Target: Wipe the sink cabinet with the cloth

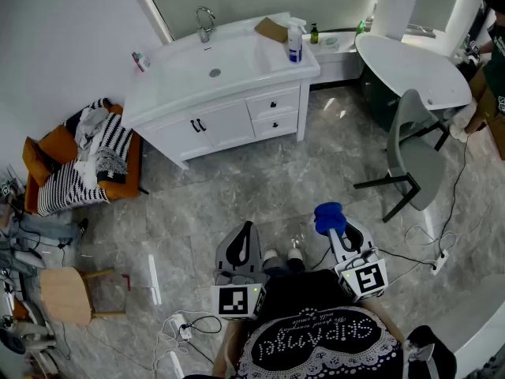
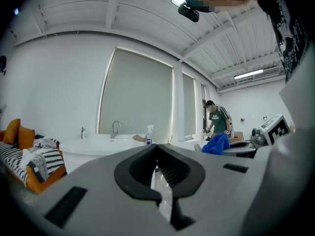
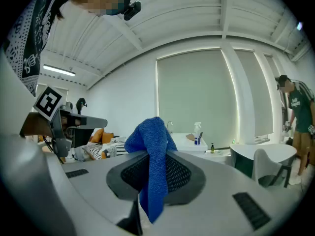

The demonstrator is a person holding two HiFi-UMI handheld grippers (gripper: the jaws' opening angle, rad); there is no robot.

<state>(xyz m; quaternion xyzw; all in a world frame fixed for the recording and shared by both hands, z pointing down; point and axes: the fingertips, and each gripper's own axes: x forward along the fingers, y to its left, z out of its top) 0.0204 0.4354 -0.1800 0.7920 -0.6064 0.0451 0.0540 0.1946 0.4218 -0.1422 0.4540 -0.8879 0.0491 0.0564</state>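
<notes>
The white sink cabinet [image 1: 229, 121] stands against the far wall, with a basin [image 1: 207, 65] and tap [image 1: 204, 22] on top; it shows small in the left gripper view [image 2: 106, 144] and the right gripper view [image 3: 189, 141]. My right gripper [image 1: 330, 226] is shut on a blue cloth [image 1: 327, 214], which bunches above the jaws and hangs below them [image 3: 153, 166]. My left gripper [image 1: 246, 235] is shut with nothing in it [image 2: 156, 149]. Both grippers are held close to my body, several steps short of the cabinet.
A spray bottle [image 1: 294, 42] and a cardboard box [image 1: 271, 29] sit on the counter. A grey chair [image 1: 414, 152] and a round white table [image 1: 414, 65] stand at right, an orange sofa with striped bedding [image 1: 83, 160] at left. Cables [image 1: 185, 326] lie on the floor. A person [image 3: 298, 117] stands at far right.
</notes>
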